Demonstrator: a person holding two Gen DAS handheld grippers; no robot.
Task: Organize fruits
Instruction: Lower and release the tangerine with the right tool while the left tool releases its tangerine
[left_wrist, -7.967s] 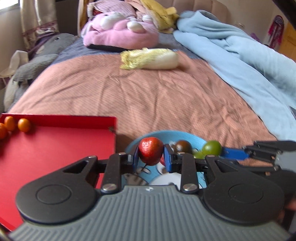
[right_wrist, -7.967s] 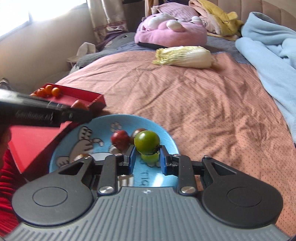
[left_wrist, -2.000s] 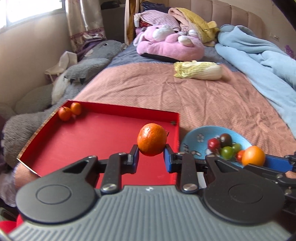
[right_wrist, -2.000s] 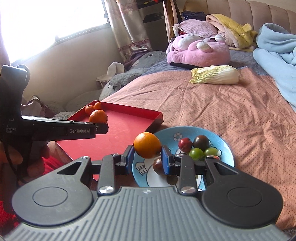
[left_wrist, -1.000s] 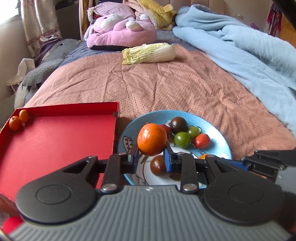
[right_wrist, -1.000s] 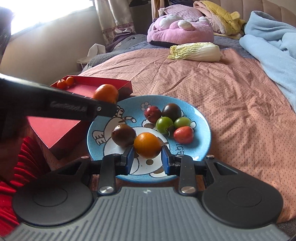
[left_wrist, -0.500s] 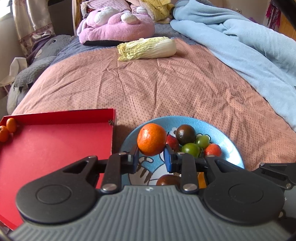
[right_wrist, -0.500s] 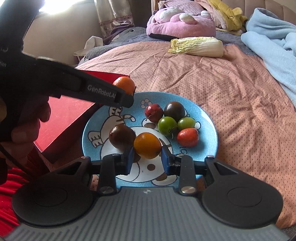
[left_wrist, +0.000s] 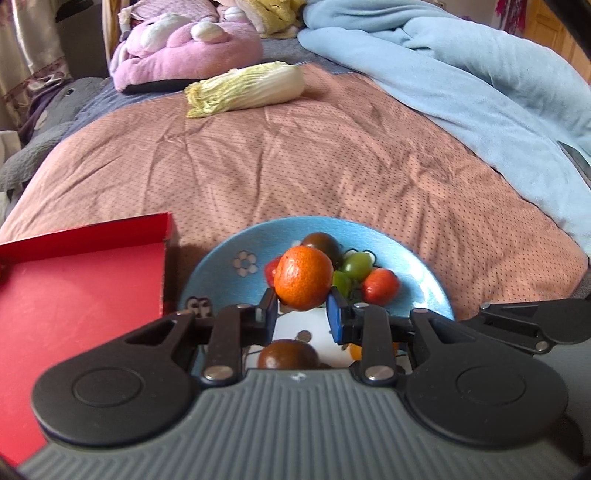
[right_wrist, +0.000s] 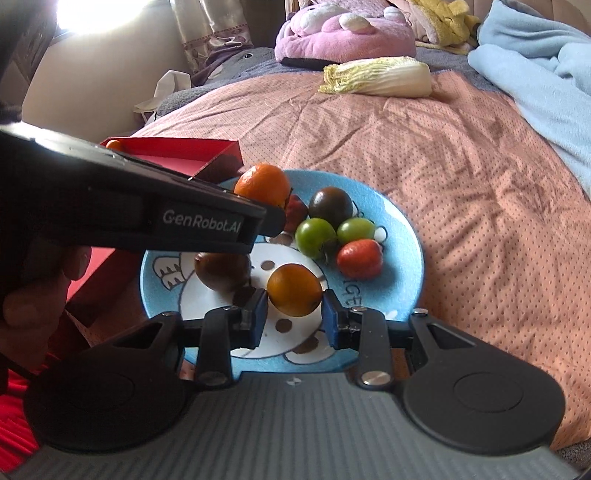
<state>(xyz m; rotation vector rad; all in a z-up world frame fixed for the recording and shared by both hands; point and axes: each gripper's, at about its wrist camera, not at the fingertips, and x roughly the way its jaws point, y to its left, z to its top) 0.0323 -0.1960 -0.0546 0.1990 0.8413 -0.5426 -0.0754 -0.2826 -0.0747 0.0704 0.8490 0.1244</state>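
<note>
My left gripper (left_wrist: 302, 313) is shut on an orange mandarin (left_wrist: 303, 277) and holds it over the blue cartoon plate (left_wrist: 229, 254). That mandarin also shows in the right wrist view (right_wrist: 263, 188) above the plate's far left part. My right gripper (right_wrist: 291, 316) has its pads around an orange fruit (right_wrist: 294, 289) low over the plate (right_wrist: 406, 266); small gaps show beside the fruit. On the plate lie a dark tomato (right_wrist: 330, 202), two green tomatoes (right_wrist: 316, 232), a red one (right_wrist: 359, 258) and a brown one (right_wrist: 222, 271).
A red tray (left_wrist: 74, 302) lies left of the plate, with a small orange fruit (right_wrist: 115, 144) at its far corner. A napa cabbage (left_wrist: 245, 88), a pink plush (left_wrist: 184, 40) and a blue blanket (left_wrist: 461, 81) lie farther back on the bed.
My left gripper has carried the mandarin from over the tray to above the plate. My right gripper has lowered its orange fruit onto the plate and its jaws have widened slightly.
</note>
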